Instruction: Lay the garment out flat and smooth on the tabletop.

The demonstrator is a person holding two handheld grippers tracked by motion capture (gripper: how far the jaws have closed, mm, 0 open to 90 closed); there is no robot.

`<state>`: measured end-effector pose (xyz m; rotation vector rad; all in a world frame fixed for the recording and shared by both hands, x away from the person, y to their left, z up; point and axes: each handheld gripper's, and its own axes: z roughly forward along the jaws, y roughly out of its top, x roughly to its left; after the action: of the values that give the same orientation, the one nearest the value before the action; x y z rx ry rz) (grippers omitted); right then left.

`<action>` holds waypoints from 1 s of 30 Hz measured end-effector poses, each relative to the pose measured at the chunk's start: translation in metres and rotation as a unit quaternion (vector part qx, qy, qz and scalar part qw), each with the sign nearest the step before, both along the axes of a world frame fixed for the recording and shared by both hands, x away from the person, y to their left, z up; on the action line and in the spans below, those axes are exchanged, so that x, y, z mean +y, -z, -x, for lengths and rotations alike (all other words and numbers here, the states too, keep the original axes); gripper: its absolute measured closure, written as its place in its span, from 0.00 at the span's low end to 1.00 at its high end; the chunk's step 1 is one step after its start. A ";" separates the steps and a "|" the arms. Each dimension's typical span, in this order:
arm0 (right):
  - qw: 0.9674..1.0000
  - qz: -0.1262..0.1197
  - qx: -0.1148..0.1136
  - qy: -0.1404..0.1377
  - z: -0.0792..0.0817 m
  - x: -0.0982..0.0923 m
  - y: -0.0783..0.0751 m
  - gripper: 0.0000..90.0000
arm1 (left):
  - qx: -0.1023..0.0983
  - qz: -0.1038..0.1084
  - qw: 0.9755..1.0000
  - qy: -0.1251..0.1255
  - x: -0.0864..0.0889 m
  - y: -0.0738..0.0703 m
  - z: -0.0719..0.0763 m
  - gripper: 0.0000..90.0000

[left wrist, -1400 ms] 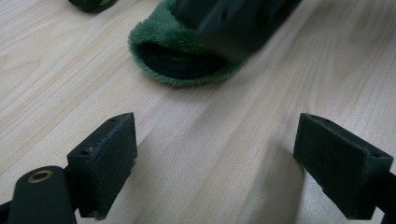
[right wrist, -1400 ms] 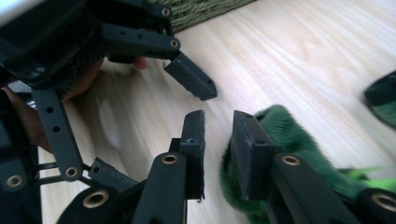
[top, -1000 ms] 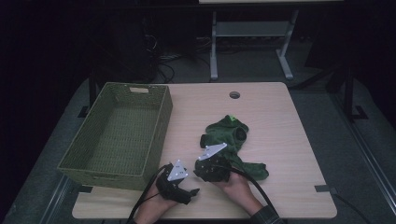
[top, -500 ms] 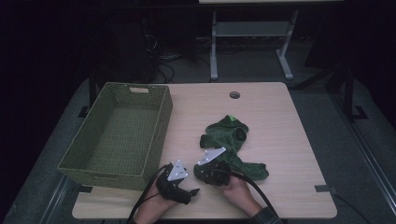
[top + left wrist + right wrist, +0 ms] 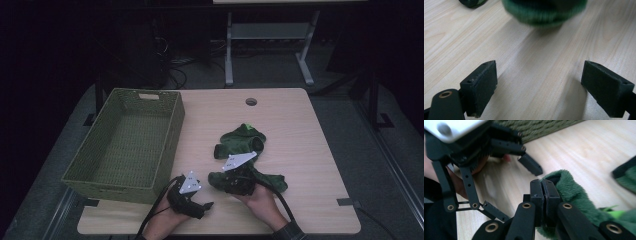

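Note:
Two dark green fuzzy socks lie on the wooden table: one bunched up, one stretched out nearer me. My right gripper points left and is shut on the cuff of the near sock, with the pads pressed together on the fabric. My left gripper rests by the front edge, open, with bare table between its pads. The held sock is a blurred green shape just beyond them. In the right gripper view, the left gripper's fingers hang close to the held cuff.
A green woven basket with nothing in it stands at the left half of the table. A round cable hole sits near the far edge. Beyond the table lie a dark floor, cables and a metal stand.
My right gripper has shifted slightly and risen a little, taking the sock's cuff with it. The left gripper has stayed put.

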<state>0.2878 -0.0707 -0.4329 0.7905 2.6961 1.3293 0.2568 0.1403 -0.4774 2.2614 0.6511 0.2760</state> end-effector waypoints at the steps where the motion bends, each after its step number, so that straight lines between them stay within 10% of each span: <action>1: 1.000 -0.004 -0.002 0.003 0.000 -0.003 -0.002 0.97 | 0.000 0.000 1.000 0.000 0.000 0.000 0.000 0.14; 13: 0.998 -0.036 -0.018 0.051 -0.002 -0.048 -0.022 0.97 | 0.000 -0.001 1.000 0.002 0.000 0.000 0.000 0.14; 30: 0.992 -0.014 0.000 0.129 -0.003 -0.100 -0.005 0.90 | -0.001 -0.002 1.000 0.004 0.000 0.000 -0.001 0.14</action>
<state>0.2906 -0.1708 -0.4283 1.0964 2.4740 1.3073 0.2575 0.1402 -0.4772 2.2667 0.6423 0.2756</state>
